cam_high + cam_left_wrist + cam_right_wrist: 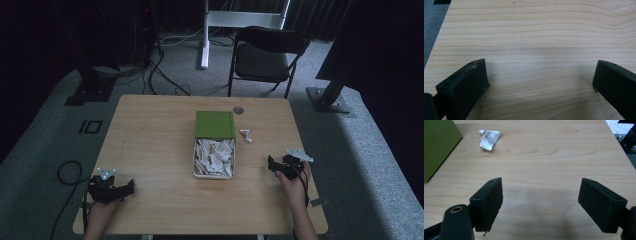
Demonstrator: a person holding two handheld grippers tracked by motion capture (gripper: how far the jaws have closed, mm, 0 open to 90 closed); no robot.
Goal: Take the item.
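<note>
We are holding the left gripper (131,186) low over the near left corner of the wooden table (150,150), its jaws standing wide apart with nothing between them; in the left gripper view (540,75) we are seeing bare wood grain between the two black jaws, and a strip of grey carpet (431,30) past the table's edge. Our left hand (100,212) is coming in from the near edge, and a black cable (65,175) is looping off the table's left side onto the floor.

We are holding the right gripper (270,164) over the near right part of the table, its jaws likewise spread wide and gripping nothing (the grey three-cornered plate (300,154) is sitting on top of it); in the right gripper view (540,195) the jaws are framing empty wood, with a crumpled white packet (488,139) lying farther off and a green surface (437,147) at the left edge.

Farther out, near the table's middle, a white box (214,176) is lying open and holding a heap of white packets (214,156); its green lid (215,124) is lying just beyond it, touching the far rim. The loose packet (246,135) is resting just right of the lid, apart from the box; a small dark round thing (238,109) is sitting near the far edge. Beyond the table a black folding chair (267,57) is standing on the carpet.
</note>
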